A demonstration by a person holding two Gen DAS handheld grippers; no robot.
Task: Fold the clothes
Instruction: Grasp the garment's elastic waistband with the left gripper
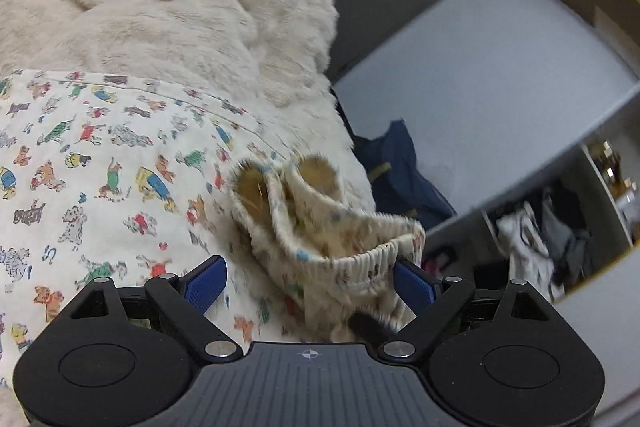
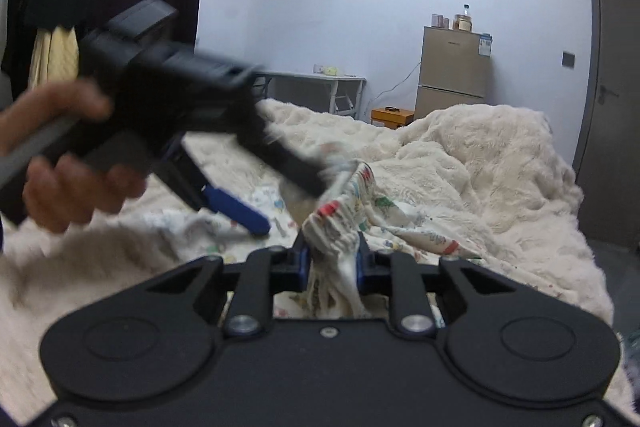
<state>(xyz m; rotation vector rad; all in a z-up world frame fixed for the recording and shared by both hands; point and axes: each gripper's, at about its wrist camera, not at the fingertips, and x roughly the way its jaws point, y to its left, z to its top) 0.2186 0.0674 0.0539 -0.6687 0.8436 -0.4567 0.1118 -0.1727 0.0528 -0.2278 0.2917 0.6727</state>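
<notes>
Right wrist view: the right gripper (image 2: 333, 259) pinches a bunched fold of the cream, cartoon-dog-printed fleece garment (image 2: 400, 223), which trails onto the fluffy cream blanket (image 2: 480, 155) covering the bed. A hand (image 2: 60, 163) carries the left gripper (image 1: 308, 279), blurred; its two blue pads (image 1: 206, 283) stand wide apart, with the garment's ribbed hem lying between them, unclamped. No writing is legible.

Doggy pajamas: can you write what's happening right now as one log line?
step: fold clothes | right gripper: shut on doggy pajamas | left gripper: open, cuff between jaws, not gripped | surface: fluffy blanket
</notes>
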